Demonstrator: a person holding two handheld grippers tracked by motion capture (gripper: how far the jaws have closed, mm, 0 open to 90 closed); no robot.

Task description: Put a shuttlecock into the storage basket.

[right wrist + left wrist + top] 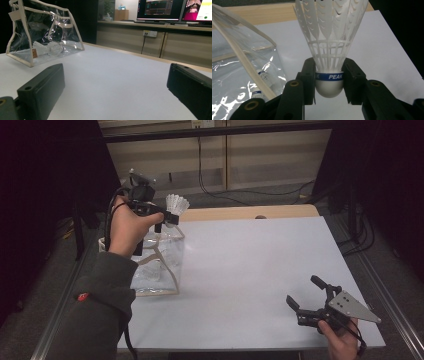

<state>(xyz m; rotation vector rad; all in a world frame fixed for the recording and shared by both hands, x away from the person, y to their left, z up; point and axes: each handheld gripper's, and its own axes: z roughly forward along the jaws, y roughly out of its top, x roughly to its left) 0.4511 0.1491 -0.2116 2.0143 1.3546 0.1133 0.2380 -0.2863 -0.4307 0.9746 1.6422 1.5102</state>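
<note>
A white feathered shuttlecock is clamped at its cork by the left gripper above the clear plastic bag, seemingly for dropping in; the right gripper is rested with fingers spread, grasping nothing.

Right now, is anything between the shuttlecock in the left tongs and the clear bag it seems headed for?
Nothing visible. The left tongs grip the shuttlecock by its cork, raised above the clear bag. Whether the bag's top is open cannot be told. The right tongs rest far off, open.
</note>
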